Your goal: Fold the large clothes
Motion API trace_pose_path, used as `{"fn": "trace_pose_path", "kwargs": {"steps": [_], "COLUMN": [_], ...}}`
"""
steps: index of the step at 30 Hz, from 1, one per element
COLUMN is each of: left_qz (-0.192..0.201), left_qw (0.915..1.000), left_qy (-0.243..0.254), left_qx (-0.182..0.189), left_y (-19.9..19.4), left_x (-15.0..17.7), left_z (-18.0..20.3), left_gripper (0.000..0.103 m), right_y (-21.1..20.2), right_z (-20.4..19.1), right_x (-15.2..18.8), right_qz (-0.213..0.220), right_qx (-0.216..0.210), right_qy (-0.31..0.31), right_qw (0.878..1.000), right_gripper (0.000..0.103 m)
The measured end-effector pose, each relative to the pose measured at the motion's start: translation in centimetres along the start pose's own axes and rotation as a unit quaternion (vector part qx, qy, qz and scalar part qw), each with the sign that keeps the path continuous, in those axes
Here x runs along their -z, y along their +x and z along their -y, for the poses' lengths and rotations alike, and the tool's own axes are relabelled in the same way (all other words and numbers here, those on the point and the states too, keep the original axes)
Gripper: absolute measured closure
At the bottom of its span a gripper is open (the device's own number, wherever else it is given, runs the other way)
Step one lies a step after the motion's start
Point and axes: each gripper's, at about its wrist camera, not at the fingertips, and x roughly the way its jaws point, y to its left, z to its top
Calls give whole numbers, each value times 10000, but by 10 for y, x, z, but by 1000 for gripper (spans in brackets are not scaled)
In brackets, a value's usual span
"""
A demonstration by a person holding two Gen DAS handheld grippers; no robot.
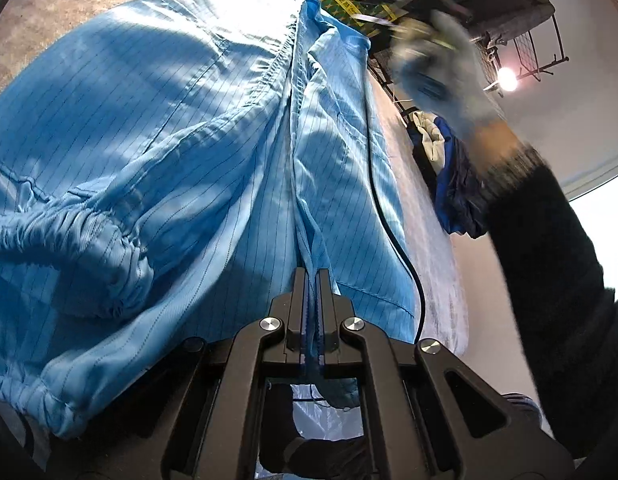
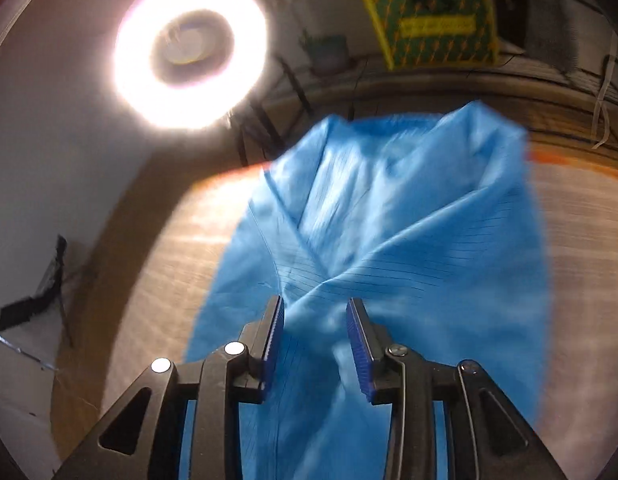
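**Blue garment pinched on one side, loose between the jaws on the other**

Much of what we see is blurred or cut off. In the left wrist view the person's gloved hand point(image 1: 441, 68) with its dark knitted sleeve point(image 1: 549, 248) is smeared by motion, so we cannot make out what it carries. The right wrist view is soft throughout, and the far edge of the cloth there runs into blur.

The large light-blue garment with thin dark pinstripes point(image 1: 169, 152) lies spread on a pale fuzzy surface point(image 1: 433, 240). Its long axis runs away from our left gripper point(image 1: 312, 276), along a central seam towards the far end. An elastic-gathered cuff point(image 1: 69, 240) bunches at the near left, and the lower left of the cloth is cut by the frame. A thin black cable point(image 1: 389, 224) lies across the right panel.

Our left gripper's fingers are pressed together on a fold of the fabric's near edge. Our right gripper point(image 2: 315, 320) has its blue ribbed pads point(image 2: 273, 344) spread apart; the garment point(image 2: 389, 220) passes between them, yet the pads do not press on it.

A wire rack point(image 1: 521, 40) at the far right holds dark items we cannot identify. Beside the surface a heap of blue and white cloth point(image 1: 445, 160) rests. A bright ring light point(image 2: 191, 54) glares above, and a yellow-bordered green mat point(image 2: 433, 20) lies beyond.
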Motion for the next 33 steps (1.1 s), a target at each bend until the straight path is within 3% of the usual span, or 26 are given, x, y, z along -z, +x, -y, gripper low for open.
{"fn": "trace_pose_path", "kwargs": {"steps": [5, 8, 12, 16, 22, 23, 24, 26, 30, 33], "left_qz": [71, 84, 112, 172, 172, 187, 188, 209, 308, 159], "left_qw": [10000, 10000, 9999, 9998, 9994, 9992, 9990, 9988, 9967, 9969], "left_qy": [28, -22, 17, 73, 178, 229, 257, 307, 519, 504], "left_qx": [-47, -12, -28, -97, -229, -286, -306, -332, -546, -585], "left_y": [-4, -7, -13, -18, -15, -14, -14, -14, -17, -16], "left_x": [0, 1, 2, 4, 4, 4, 4, 4, 6, 14], "left_z": [2, 2, 0, 2, 8, 11, 13, 18, 22, 14], "left_gripper": [102, 102, 102, 102, 102, 102, 102, 102, 102, 102], "right_y": [-105, -158, -198, -210, -177, -175, -172, -168, -186, -180], "right_z": [13, 24, 29, 31, 42, 44, 46, 47, 41, 34], "right_x": [54, 113, 194, 273, 340, 347, 353, 362, 362, 367], "right_qz": [234, 110, -158, -468, -1165, -1222, -1275, -1413, -1083, -1232], "right_qx": [48, 67, 77, 130, -120, -263, -422, -757, -1099, -594], "right_qy": [-175, -149, 62, 97, 336, 406, 480, 619, 662, 238], "right_qw": [9996, 9998, 9998, 9988, 9925, 9913, 9898, 9851, 9858, 9903], "right_gripper": [65, 62, 54, 49, 50, 58, 75, 97, 102, 102]}}
